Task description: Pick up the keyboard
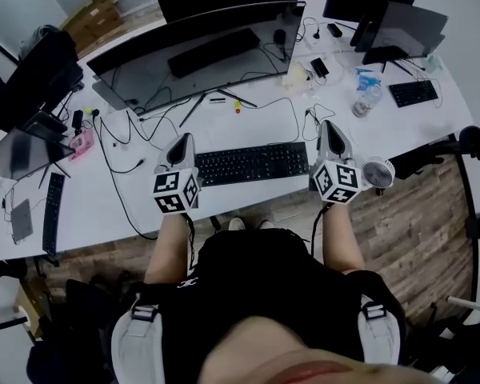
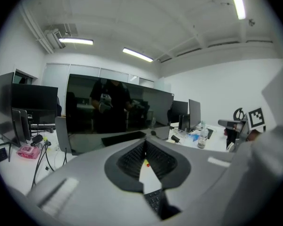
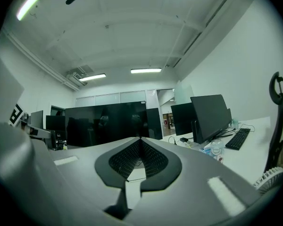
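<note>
The flat black keyboard (image 1: 252,163) is being flanked by closed, empty claws: left gripper (image 1: 185,139) at nine o'clock, right gripper (image 1: 330,126) at three.

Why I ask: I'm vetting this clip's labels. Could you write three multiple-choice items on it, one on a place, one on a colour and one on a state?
1. The keyboard nearest the person lies: A. between the left gripper and the right gripper; B. on the floor; C. on a chair.
2. Its colour: A. white; B. black; C. red.
3. The left gripper's jaws are: A. wide apart; B. clamped on a cable; C. together, holding nothing.
Answers: 1 A, the head view shows a gripper at each end of it. 2 B, it is black against the white desk. 3 C, the left gripper view shows the tips meeting with nothing between them.
</note>
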A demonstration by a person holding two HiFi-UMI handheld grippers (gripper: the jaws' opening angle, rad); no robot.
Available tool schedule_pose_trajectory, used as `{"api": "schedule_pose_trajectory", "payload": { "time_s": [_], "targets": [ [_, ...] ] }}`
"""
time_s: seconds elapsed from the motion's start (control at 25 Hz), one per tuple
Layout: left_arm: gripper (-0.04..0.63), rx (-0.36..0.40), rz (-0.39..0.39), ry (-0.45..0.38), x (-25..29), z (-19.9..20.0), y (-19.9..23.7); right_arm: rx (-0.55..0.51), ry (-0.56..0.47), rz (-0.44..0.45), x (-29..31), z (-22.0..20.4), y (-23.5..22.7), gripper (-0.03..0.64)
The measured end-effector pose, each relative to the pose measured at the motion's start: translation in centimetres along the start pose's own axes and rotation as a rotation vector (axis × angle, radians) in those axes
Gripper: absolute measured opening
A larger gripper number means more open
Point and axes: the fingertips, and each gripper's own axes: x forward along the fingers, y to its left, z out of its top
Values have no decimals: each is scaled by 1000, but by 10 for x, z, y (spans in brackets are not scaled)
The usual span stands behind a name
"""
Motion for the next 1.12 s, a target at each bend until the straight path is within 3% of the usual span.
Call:
{"api": "schedule_pose_trajectory", "payload": {
  "time_s": [0.08, 0.12, 0.2, 0.32, 0.48, 0.72, 0.88, 1.12],
  "targets": [
    [55, 11, -3, 37, 11, -14, 5, 3, 40, -2, 8, -18, -7, -3],
    [94, 9, -10, 59, 18, -22, 7, 9, 69, 3, 13, -29, -9, 5],
    [140, -7, -32, 123, 28, -46, 12, 14, 145, 17, 19, -58, -11, 82],
    [177, -25, -56, 253, 37, -97, 21, 6, 282, 15, 25, -110, -19, 118],
    [193, -57, -50, 407, 42, -168, 35, 42, 442, -18, 19, -174, -38, 123],
    [213, -160, 4, 593, 36, -254, 61, 94, 591, -53, 4, -242, -53, 123],
    [221, -241, 3, 654, 32, -284, 70, 128, 633, -64, -5, -269, -58, 124],
    [233, -419, -67, 638, 36, -296, 71, 170, 696, -17, -8, -296, -53, 124]
  ]
}}
